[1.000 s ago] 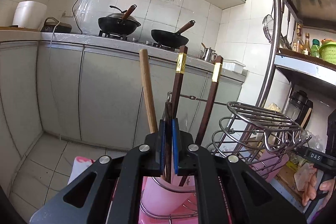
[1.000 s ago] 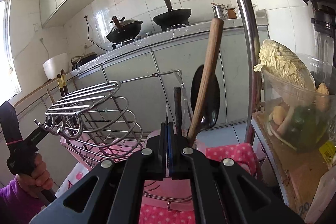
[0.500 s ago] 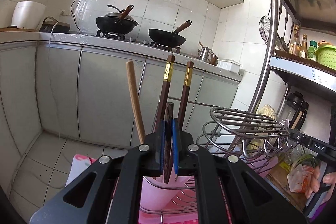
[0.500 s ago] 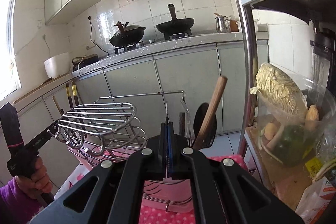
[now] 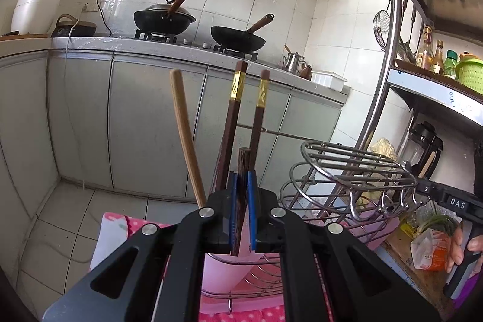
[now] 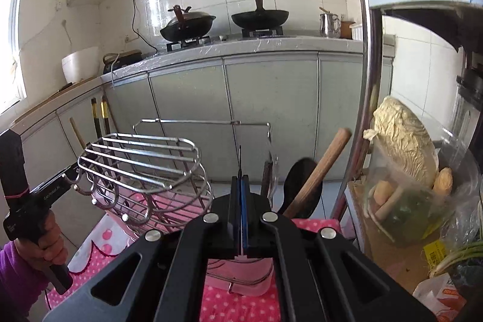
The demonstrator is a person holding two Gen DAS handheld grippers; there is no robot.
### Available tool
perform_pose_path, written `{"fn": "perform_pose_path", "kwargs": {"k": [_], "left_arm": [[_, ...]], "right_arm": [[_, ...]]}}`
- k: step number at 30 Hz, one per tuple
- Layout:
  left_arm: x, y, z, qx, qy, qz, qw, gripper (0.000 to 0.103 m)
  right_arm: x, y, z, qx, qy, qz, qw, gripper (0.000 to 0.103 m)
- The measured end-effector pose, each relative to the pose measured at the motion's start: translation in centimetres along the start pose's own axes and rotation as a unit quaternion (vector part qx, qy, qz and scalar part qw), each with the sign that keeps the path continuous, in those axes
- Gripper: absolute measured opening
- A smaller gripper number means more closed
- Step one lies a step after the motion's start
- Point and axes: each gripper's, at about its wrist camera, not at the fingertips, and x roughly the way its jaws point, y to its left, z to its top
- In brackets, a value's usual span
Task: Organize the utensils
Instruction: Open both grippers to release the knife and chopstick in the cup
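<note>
Your left gripper (image 5: pixel 241 195) stood clamped on one dark wooden chopstick (image 5: pixel 242 171), upright between its blue pads above the pink holder (image 5: pixel 223 270). Two gold-banded chopsticks (image 5: pixel 232 122) rose just behind it at 12 o'clock, and one pale wooden handle (image 5: pixel 184 135) leaned at 11 o'clock. Your right gripper (image 6: pixel 240 213) was pressed together on a thin dark blade-like utensil (image 6: pixel 240 160) whose kind you could not tell. One wire rack (image 6: pixel 142 168) crowded its 10 o'clock; a black ladle (image 6: pixel 302 183) leaned at 1 o'clock.
</note>
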Motion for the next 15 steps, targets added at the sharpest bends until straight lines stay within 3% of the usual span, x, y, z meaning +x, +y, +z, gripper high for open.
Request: {"fn": "perform_pose_path", "kwargs": {"k": [12, 14, 15], "left_arm": [[0.1, -0.5, -0.8, 0.002, 0.013, 0.014, 0.9998, 0.009], [0.0, -0.6, -0.7, 0.004, 0.016, 0.016, 0.9997, 0.015], [-0.1, -0.7, -0.7, 0.005, 0.016, 0.017, 0.9997, 0.024]], "right_arm": [[2.3, 0.0, -3.1, 0.021, 0.031, 0.001, 0.999, 0.005], [2.3, -0.1, -3.1, 0.023, 0.032, -0.001, 0.999, 0.007], [2.2, -0.2, -3.1, 0.025, 0.031, -0.002, 0.999, 0.012]]}}
